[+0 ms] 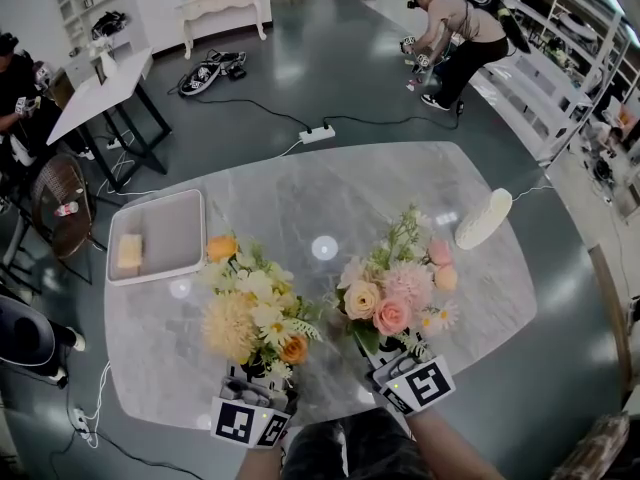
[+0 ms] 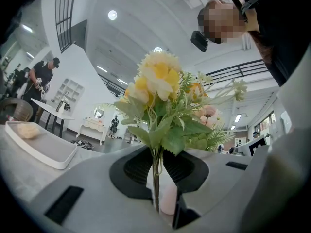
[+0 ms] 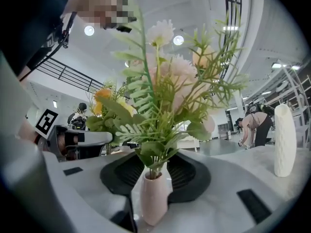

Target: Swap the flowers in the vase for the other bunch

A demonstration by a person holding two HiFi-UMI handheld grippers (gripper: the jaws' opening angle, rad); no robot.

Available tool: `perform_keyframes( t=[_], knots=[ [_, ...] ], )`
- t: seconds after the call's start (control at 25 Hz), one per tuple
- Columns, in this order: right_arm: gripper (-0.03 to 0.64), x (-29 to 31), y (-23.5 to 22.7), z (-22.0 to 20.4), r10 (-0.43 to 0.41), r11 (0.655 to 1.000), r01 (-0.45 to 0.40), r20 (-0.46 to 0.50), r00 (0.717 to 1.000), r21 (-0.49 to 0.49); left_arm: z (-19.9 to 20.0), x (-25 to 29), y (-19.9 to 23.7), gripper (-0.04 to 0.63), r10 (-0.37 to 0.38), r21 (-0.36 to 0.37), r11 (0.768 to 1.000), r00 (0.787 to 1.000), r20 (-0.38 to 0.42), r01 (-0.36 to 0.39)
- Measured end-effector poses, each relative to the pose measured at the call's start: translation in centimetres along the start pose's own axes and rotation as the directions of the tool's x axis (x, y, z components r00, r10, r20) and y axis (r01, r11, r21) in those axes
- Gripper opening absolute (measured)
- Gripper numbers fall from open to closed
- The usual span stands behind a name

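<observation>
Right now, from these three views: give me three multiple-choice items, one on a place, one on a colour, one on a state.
1. Where is the tray?
A. On the table, at its left side in the head view
B. At the table's right edge
C. On the floor

2. What colour is the small vase between the fingers of the right gripper?
A. Blue
B. Pink
C. Black

3. How does the white ribbed vase stand?
A. Lying on its side
B. Full of flowers
C. Upright and empty

Answers:
1 A: the head view shows it on the marble top, far left.
2 B: the right gripper view shows a pale pink vase with stems in it.
3 C: the right gripper view shows it standing, with nothing rising from it.
</observation>
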State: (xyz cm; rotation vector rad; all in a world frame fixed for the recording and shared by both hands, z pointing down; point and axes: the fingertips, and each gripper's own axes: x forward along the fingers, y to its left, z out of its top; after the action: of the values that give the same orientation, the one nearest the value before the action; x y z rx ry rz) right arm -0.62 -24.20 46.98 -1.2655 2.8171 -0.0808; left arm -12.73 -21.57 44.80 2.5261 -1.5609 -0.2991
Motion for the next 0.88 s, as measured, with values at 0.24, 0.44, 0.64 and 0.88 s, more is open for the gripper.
perform_keyframes(
  t=[0.24,0.44,0.64,0.88],
  knots=[
    [0.149,-0.3,0.1,0.0,0.005,1.000,-0.005,-0.011,1.000,-0.008,-0.1,0.0,-0.1,0.077,0.000,-0.006,1.000,1.000,0.001,0.000],
    [0.163,-0.5,0.1,-0.1,-0.005,1.000,0.004,-0.025,1.000,-0.015,-0.1,0.0,-0.1,0.077,-0.004,-0.014,1.000,1.000,-0.003,0.004],
    [0.178,-0.4,0.1,-0.9,-0.004,1.000,0.004,-0.050,0.999,-0.007,-0.2,0.1,0.0,0.077,-0.006,-0.017,1.000,1.000,0.000,0.006],
    [0.183,-0.7,-0.1,-1.3,-0.008,1.000,0.009,-0.067,0.998,0.001,-0.1,0.1,-0.1,0.077,0.002,-0.016,1.000,1.000,-0.003,-0.002]
  ],
)
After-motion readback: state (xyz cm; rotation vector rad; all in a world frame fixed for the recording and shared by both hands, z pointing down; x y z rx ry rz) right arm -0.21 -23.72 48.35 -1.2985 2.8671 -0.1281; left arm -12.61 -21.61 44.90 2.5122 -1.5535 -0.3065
